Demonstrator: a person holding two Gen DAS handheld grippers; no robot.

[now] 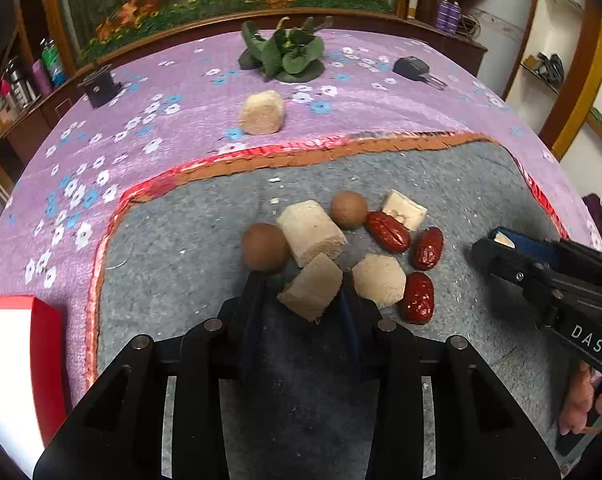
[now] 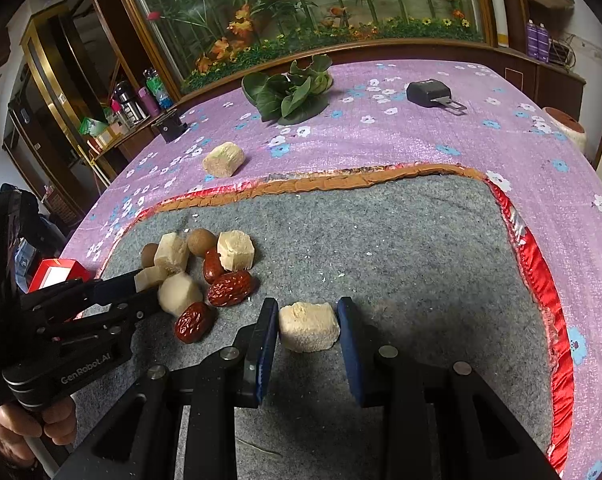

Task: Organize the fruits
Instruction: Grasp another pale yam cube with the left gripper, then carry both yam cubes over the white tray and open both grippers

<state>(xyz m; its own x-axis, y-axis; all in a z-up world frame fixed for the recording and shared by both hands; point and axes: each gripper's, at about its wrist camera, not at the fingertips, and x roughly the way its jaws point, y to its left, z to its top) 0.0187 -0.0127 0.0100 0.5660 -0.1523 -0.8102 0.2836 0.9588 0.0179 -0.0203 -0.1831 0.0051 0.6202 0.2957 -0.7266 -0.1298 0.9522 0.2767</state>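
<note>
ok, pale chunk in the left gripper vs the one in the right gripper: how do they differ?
The left gripper holds its chunk tilted, inside the fruit pile and touching other pieces. The right gripper holds its chunk level, alone over the bare grey mat. The left one looks wedge-shaped and tan; the right one is blockier and paler. Both are pale, crumbly and clamped between blue pads.

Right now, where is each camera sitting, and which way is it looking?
Left wrist view: sits on the left gripper, looking down its fingers at the pile on the grey mat; it grips a beige chunk. The right gripper and a bit of hand show at right.
Right wrist view: sits on the right gripper, holding another chunk on the mat; the left gripper and hand show at left.
Both share the red dates, purple cloth and greens.
</note>
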